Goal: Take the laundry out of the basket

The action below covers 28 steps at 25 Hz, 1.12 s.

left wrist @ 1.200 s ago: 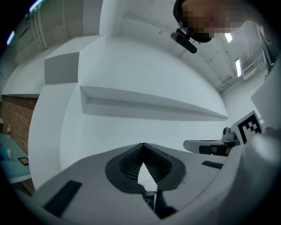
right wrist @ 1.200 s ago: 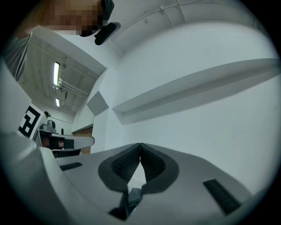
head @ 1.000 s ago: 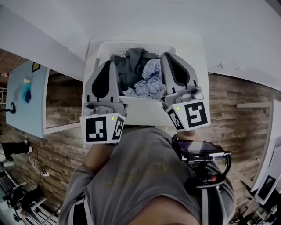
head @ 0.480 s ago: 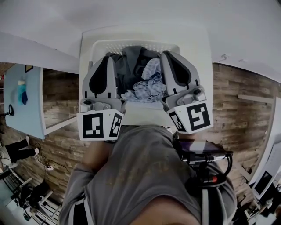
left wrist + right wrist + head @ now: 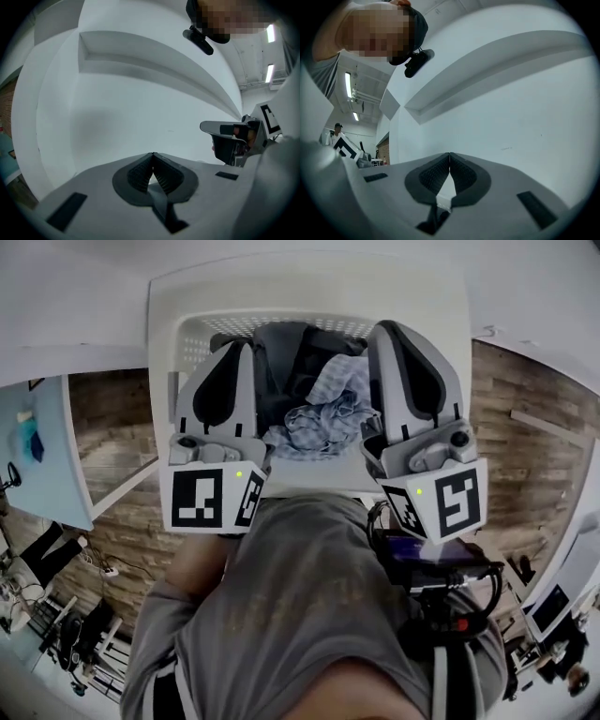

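The left gripper and the right gripper each had its jaws pressed together with nothing between them. They hung over the white basket, one at either side of the laundry — a crumpled pale checked cloth beside dark grey garments — which lay heaped inside the basket

Soft even light, fisheye warp (corners dark).
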Each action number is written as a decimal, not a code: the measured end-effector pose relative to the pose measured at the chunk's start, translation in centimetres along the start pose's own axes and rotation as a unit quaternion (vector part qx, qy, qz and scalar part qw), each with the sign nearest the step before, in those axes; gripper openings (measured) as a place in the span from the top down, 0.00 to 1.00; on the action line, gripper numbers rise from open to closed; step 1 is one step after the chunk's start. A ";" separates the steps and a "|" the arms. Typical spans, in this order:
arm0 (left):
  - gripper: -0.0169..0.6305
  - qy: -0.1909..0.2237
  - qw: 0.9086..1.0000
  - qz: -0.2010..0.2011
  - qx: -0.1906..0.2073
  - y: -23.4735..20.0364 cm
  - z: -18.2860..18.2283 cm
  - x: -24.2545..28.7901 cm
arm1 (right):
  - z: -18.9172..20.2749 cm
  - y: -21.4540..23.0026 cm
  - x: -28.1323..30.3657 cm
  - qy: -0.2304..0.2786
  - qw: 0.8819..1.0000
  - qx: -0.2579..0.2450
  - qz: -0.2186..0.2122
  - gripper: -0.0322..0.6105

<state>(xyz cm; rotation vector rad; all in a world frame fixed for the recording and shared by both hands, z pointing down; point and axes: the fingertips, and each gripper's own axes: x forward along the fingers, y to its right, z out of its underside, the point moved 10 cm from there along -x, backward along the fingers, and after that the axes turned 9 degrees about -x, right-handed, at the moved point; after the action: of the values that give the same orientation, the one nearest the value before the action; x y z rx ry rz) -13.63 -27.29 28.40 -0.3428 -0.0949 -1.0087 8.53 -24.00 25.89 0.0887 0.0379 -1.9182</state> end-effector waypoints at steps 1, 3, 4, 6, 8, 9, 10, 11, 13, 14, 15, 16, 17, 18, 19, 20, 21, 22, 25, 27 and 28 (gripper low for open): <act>0.96 -0.010 1.000 0.001 -0.003 -0.2 0.3 0.4 | 0.2 -0.1 0.3 -0.002 1.000 0.003 -0.002 0.94; 0.96 -0.030 0.999 0.005 -0.012 -0.6 1.0 1.1 | 0.7 -0.2 0.8 -0.009 1.000 0.013 -0.005 0.94; 0.96 -0.040 0.999 0.009 -0.016 -0.8 1.3 1.5 | 1.0 -0.2 1.1 -0.011 1.000 0.017 -0.006 0.94; 0.87 -0.062 0.998 0.019 -0.021 -1.2 2.0 2.5 | 1.5 -0.1 1.5 -0.014 1.000 0.024 -0.005 0.94; 0.74 -0.091 0.995 0.031 -0.023 -1.4 2.6 3.4 | 1.8 -0.1 1.9 -0.020 0.999 0.029 -0.005 0.94; 0.67 -0.104 0.994 0.036 -0.025 -1.5 2.9 3.8 | 2.0 -0.1 2.0 -0.024 0.999 0.031 -0.004 0.94; 0.62 -0.115 0.992 0.039 -0.025 -1.6 3.1 4.2 | 2.3 -0.1 2.2 -0.027 0.999 0.033 -0.003 0.94; 0.59 -0.122 0.991 0.041 -0.025 -1.7 3.4 4.6 | 2.5 0.0 2.3 -0.028 0.999 0.034 -0.001 0.94; 0.54 -0.131 0.990 0.043 -0.025 -2.0 3.8 5.3 | 2.8 0.2 2.4 -0.029 0.999 0.038 0.004 0.94; 0.53 -0.138 0.989 0.046 -0.027 -2.2 4.0 5.6 | 2.9 0.3 2.5 -0.029 0.999 0.040 0.007 0.94; 0.51 -0.146 0.988 0.048 -0.030 -2.3 4.2 6.0 | 2.9 0.4 2.5 -0.029 0.999 0.042 0.009 0.94; 0.49 -0.156 0.986 0.050 -0.034 -2.4 4.5 6.3 | 2.9 0.5 2.6 -0.028 0.999 0.045 0.011 0.94; 0.48 -0.163 0.984 0.052 -0.038 -2.4 4.8 6.7 | 3.0 0.6 2.7 -0.027 0.998 0.048 0.011 0.94; 0.46 -0.167 0.984 0.052 -0.039 -2.4 5.0 6.9 | 3.1 0.7 2.9 -0.026 0.998 0.051 0.010 0.94; 0.46 -0.169 0.984 0.050 -0.035 -2.4 5.1 7.1 | 3.2 0.8 3.1 -0.025 0.998 0.056 0.009 0.94; 0.46 -0.169 0.984 0.049 -0.029 -2.4 5.2 7.2 | 3.4 0.8 3.2 -0.025 0.998 0.062 0.008 0.94; 0.46 -0.171 0.984 0.048 -0.026 -2.4 5.3 7.1 | 3.5 0.9 3.4 -0.026 0.997 0.068 0.008 0.94; 0.46 -0.177 0.983 0.046 -0.029 -2.5 5.5 6.9 | 3.7 0.9 3.4 -0.027 0.997 0.073 0.008 0.94; 0.46 -0.200 0.977 0.037 -0.057 -3.0 6.4 6.1 | 3.9 1.0 3.6 -0.029 0.996 0.081 0.007 0.94; 0.46 -0.209 0.975 0.042 -0.056 -3.0 6.9 6.4 | 4.0 1.0 3.6 -0.031 0.996 0.083 0.006 0.94; 0.46 -0.213 0.974 0.048 -0.056 -3.0 7.1 6.7 | 4.0 1.0 3.6 -0.031 0.996 0.083 0.007 0.94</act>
<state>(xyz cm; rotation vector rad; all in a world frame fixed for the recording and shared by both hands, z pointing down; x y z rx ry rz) -11.98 -31.92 37.35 -0.6587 -0.4056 -0.8330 8.08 -27.98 29.60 0.1394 -0.1633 -1.9068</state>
